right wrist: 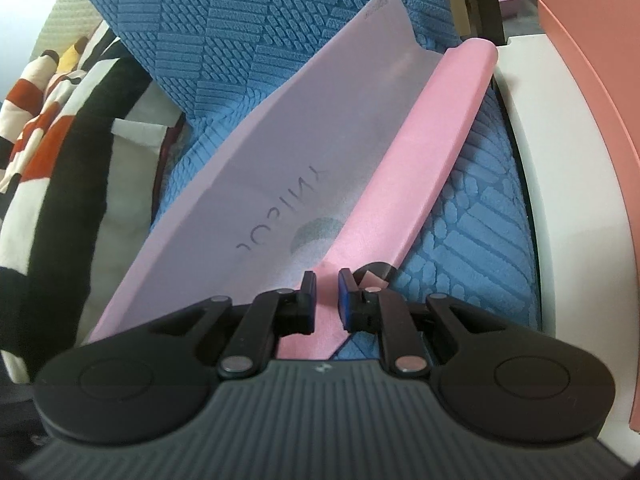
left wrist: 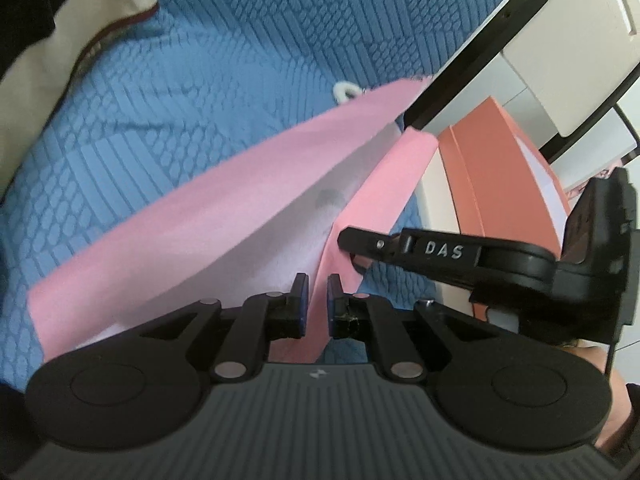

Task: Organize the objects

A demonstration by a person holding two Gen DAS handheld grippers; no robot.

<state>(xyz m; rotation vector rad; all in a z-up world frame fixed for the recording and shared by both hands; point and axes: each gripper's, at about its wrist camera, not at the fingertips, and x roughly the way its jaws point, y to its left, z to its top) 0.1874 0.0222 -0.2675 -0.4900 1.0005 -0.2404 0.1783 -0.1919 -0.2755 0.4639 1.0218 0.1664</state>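
A pink paper bag [left wrist: 200, 208] lies on its side on a blue textured blanket [left wrist: 200, 60], its pale inner face [left wrist: 280, 240] showing. My left gripper [left wrist: 318, 300] is shut on a pink edge of the bag's mouth, which runs between its blue pads. From the right, my right gripper [left wrist: 352, 250] reaches in and pinches the same pink flap further along. In the right wrist view the bag [right wrist: 420, 152] stretches away with reversed print showing through, and my right gripper [right wrist: 327, 300] is shut on the folded pink side panel.
A salmon-orange box [left wrist: 500, 168] on a white surface stands to the right, beside a black frame [left wrist: 480, 40]. The bag's white cord handle [left wrist: 344, 91] lies at its far end. Striped black, white and red cloth [right wrist: 52, 140] is piled at left. Beige fabric [left wrist: 60, 20] is at top left.
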